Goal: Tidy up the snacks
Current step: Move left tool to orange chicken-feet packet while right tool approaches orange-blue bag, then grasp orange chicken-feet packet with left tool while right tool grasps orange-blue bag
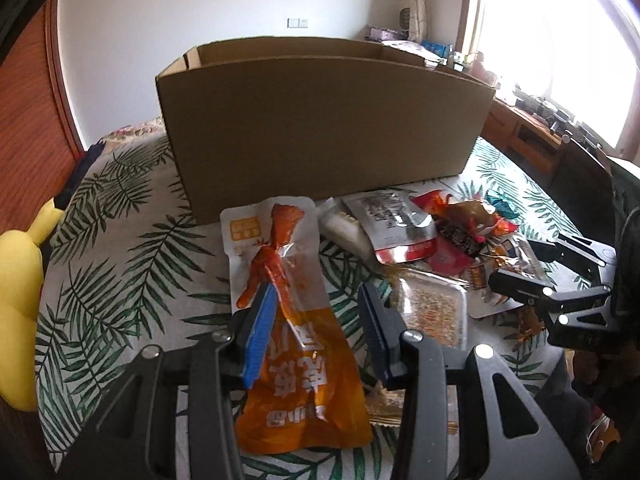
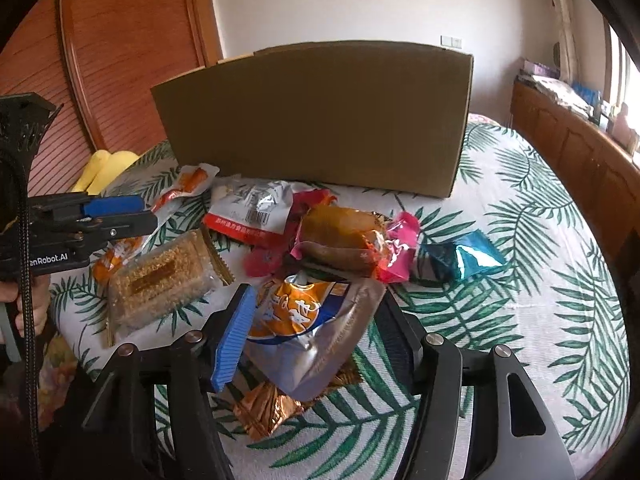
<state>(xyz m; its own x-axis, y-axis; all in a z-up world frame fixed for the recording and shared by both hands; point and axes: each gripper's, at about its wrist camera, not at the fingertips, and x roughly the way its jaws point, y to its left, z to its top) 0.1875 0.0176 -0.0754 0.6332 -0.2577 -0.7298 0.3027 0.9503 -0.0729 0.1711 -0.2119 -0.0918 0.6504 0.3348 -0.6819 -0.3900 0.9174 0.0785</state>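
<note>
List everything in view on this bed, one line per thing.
cardboard box: one, brown, open top, at the back of the bedspread
bedspread: one, white with green palm leaves
chicken-foot pouch: one, orange and clear, between the left gripper's fingers
silver and orange pouch: one, between the right gripper's fingers
crispy rice bar: one, clear wrapper, left of the pile
teal wrapper: one, right of the pile
pink-wrapped cake: one, brown, middle of the pile
yellow plush: one, left edge
left gripper: open, blue pads
right gripper: open
</note>
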